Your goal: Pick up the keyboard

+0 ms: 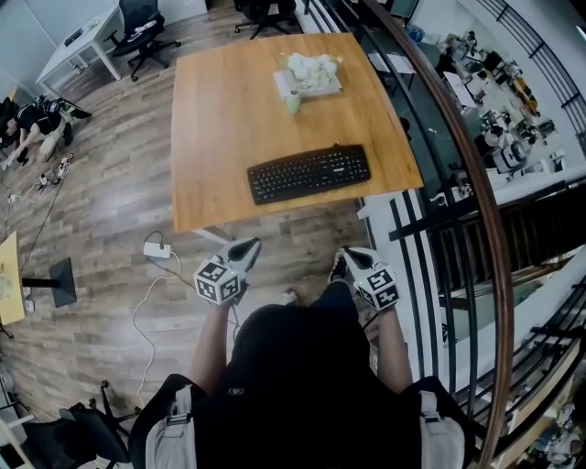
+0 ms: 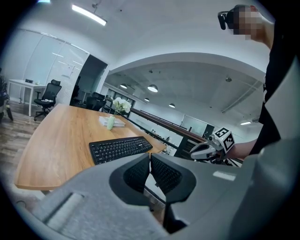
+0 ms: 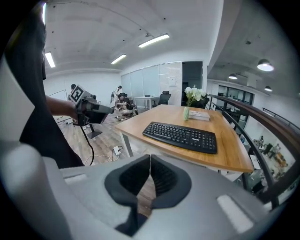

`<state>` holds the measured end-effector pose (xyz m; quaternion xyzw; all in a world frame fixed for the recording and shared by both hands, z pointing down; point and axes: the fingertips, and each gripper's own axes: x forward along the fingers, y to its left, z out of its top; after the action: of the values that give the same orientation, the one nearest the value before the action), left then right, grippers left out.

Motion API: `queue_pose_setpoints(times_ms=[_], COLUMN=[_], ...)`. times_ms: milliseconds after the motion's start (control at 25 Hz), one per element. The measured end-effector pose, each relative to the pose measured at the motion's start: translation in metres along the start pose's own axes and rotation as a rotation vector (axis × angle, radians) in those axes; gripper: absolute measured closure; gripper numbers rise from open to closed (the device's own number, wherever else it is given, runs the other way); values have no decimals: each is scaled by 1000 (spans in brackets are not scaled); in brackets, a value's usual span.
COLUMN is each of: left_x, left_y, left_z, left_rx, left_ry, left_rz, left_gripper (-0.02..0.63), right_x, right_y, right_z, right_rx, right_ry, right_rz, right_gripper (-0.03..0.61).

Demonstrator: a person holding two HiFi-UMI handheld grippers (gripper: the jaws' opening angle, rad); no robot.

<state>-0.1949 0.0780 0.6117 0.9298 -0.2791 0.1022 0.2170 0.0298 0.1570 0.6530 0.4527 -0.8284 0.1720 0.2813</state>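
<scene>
A black keyboard (image 1: 309,173) lies near the front right edge of a wooden table (image 1: 220,110). In the head view both grippers are held short of the table, over the floor. My left gripper (image 1: 245,247) is shut and empty, below the keyboard's left end. Below its right end, my right gripper (image 1: 341,263) is shut and empty too. In the left gripper view the keyboard (image 2: 119,148) lies beyond the closed left gripper (image 2: 150,157). The right gripper view has the keyboard (image 3: 180,136) ahead of the closed right gripper (image 3: 150,159), apart from it.
A vase of white flowers (image 1: 295,87) stands beside a stack of books (image 1: 311,82) at the table's far side. A curved railing (image 1: 458,165) runs close along the right. A power strip (image 1: 156,249) with cables lies on the floor at left. Office chairs (image 1: 142,27) stand beyond.
</scene>
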Motion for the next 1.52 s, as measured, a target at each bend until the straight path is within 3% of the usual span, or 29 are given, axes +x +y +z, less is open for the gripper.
queue_pose_setpoints(times_ms=[600,1160,1520], left_x=[39,135,168], left_y=[30,58,79], left_z=[20,62,75], left_rx=[-32,-33,-75], left_ry=[19,66,67], left_rz=[70,55,99], left_gripper=[595,595,595], right_x=[38,73,96], right_y=[-72,-167,-211], right_z=[28,41,55], right_rx=[19,64,49], right_ry=[-26,13,39], right_rz=[35,50,95], right_gripper=[574,574,574])
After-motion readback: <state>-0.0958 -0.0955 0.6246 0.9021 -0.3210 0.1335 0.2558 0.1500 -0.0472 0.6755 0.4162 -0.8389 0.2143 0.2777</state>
